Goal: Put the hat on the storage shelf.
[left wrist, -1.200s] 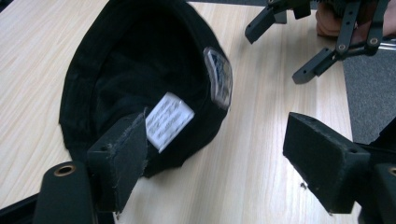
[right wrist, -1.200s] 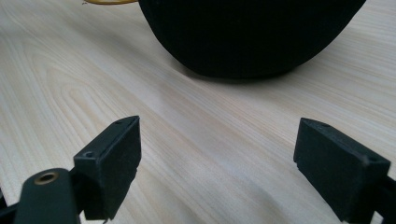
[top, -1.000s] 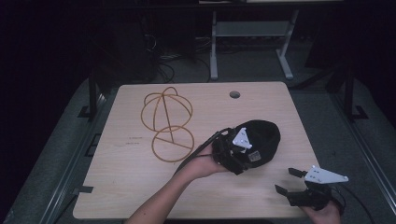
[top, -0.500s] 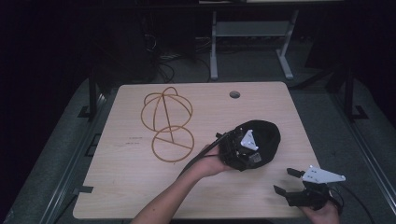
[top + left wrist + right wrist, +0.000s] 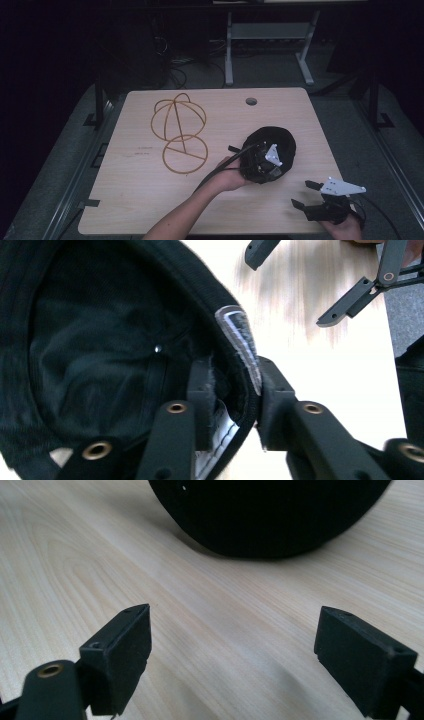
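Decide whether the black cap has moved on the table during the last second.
Yes. The black cap, clamped by the left gripper, slid slightly rightward, away from the wire hat stand.

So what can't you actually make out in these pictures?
- Black hat, high view: its front is covered by the left tongs.
- Label inside the hat, left gripper view: blocked by the jaws, unreadable.
- Hat, right gripper view: cut off by the top edge.
- Dark background, high view: too dim.
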A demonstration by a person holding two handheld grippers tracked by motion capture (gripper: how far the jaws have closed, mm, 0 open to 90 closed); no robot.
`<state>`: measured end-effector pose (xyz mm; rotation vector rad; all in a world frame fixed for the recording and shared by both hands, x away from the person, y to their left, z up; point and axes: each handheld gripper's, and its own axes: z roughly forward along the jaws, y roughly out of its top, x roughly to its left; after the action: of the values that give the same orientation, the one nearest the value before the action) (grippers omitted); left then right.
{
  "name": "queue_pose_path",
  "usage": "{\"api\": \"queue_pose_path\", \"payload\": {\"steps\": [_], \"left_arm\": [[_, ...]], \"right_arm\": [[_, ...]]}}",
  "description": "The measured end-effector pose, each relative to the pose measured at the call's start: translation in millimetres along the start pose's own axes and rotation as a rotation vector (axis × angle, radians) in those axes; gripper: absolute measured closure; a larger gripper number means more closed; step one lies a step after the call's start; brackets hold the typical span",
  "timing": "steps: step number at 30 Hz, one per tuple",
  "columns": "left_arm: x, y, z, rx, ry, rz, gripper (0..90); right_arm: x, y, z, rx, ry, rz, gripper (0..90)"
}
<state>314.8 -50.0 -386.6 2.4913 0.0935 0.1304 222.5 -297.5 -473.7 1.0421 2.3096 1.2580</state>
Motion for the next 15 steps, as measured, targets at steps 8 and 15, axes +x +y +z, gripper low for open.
{"api": "queue_pose_path", "payload": {"steps": [8, 15], "left_arm": [[5.8, 2.0, -10.0, -0.089, -0.029, -0.039, 80.2], [15.2, 4.0, -34.3, -0.186, -0.070, -0.091, 80.6]], "right_arm": [[-4.6, 2.1, -6.1, -0.080, -0.017, 0.049, 15.0], [-2.5, 11.4, -4.3, -0.154, 0.007, 0.068, 15.0]]}}
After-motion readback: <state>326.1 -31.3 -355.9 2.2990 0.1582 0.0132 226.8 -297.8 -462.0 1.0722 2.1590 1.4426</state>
